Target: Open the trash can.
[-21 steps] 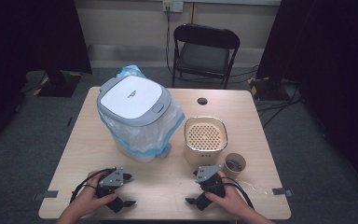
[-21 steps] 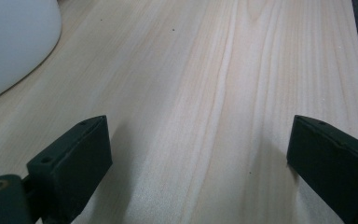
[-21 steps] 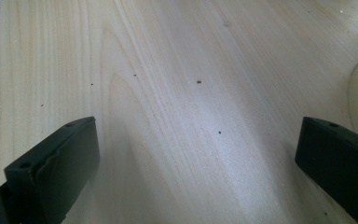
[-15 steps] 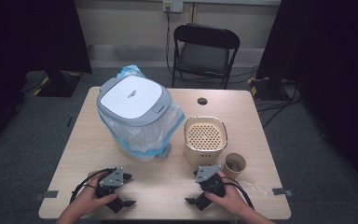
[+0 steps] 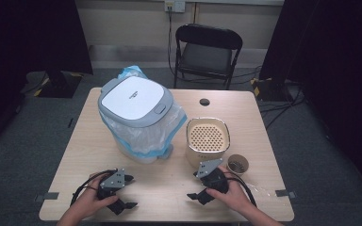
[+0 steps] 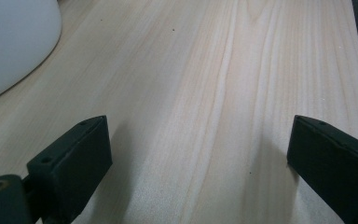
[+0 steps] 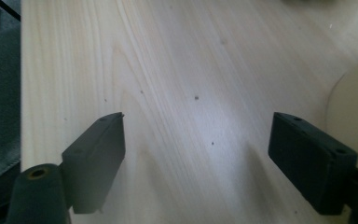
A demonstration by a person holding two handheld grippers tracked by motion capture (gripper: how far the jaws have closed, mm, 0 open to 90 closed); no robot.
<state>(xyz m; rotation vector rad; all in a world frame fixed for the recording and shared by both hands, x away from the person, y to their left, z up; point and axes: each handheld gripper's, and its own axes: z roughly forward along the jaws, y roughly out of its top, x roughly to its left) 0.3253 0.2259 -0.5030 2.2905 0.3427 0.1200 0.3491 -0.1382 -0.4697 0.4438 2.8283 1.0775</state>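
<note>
My left gripper (image 5: 129, 192) rests on the wooden table (image 5: 169, 188) near its front left edge, held by a hand. Its jaws stand wide open with only bare wood between them (image 6: 200, 154). My right gripper (image 5: 194, 185) lies near the front right, also in a hand, and is open on nothing (image 7: 198, 149). A grey-and-white lidded bin (image 5: 135, 102) lined with a clear plastic bag stands behind the left gripper; its pale base (image 6: 14, 42) is at the upper left of the left gripper view. A beige tub with a perforated top (image 5: 208, 136) stands just behind the right gripper, and its wall (image 7: 354, 107) is at the right edge of the right gripper view.
A small paper cup (image 5: 238, 164) with dark contents sits right of the beige tub. A small black round object (image 5: 204, 101) lies near the table's far edge. A black folding chair (image 5: 207, 47) stands behind the table. The table's near edge is close to both grippers.
</note>
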